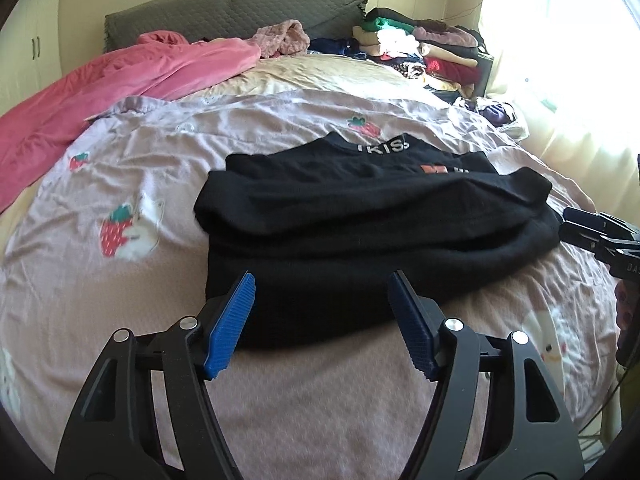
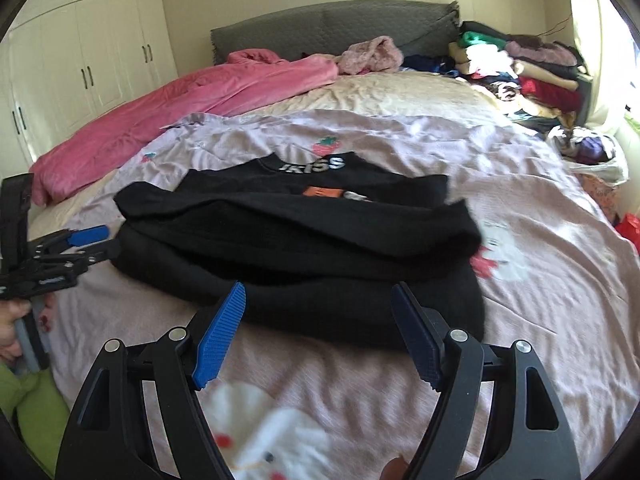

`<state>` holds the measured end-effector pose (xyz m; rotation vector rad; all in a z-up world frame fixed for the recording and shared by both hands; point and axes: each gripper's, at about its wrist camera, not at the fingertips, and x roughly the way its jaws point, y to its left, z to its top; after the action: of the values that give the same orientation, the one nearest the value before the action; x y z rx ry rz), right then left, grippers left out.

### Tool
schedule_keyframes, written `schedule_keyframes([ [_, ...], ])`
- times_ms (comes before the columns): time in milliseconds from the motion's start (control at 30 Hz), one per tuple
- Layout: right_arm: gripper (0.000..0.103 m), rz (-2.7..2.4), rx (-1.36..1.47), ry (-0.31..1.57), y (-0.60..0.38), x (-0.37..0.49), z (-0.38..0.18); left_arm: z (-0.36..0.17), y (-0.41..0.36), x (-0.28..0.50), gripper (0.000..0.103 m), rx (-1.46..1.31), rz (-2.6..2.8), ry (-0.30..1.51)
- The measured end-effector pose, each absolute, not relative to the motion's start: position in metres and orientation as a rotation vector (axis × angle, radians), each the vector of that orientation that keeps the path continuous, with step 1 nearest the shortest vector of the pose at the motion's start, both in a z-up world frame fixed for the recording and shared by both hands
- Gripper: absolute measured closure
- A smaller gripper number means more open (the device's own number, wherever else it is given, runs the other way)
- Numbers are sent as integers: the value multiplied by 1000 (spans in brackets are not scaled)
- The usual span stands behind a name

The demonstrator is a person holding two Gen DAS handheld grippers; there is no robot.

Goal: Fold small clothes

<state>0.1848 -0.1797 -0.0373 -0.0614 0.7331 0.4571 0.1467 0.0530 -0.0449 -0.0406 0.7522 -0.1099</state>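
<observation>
Meanwhile both claws gape empty above bedspread (image 1: 168,168) bearing black sweater (image 1: 360,232).

My two wrist cameras look down along open jaws, close over the bed (image 1: 120,168), sharing the black shirt (image 1: 360,232); edges probably distorted.

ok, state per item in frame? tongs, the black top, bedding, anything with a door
left tongs: open, nothing between the pads, at the top's near hem
right tongs: open, empty, at the near hem
black top: partly folded, sleeves laid across the body, flat on the sheet
strawberry sheet: spread out, wrinkled
pink blanket: bunched along the far side
clothes pile: stacked by the headboard
wardrobe doors: closed
</observation>
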Motion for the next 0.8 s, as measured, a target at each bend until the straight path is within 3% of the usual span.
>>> schedule_keyframes([
  [433, 31, 553, -191, 829, -104, 218, -68, -46, 64, 206, 42, -32, -88, 787],
  [800, 30, 450, -182, 689, -104, 307, -19, -10, 118, 259, 42, -109, 23, 726],
])
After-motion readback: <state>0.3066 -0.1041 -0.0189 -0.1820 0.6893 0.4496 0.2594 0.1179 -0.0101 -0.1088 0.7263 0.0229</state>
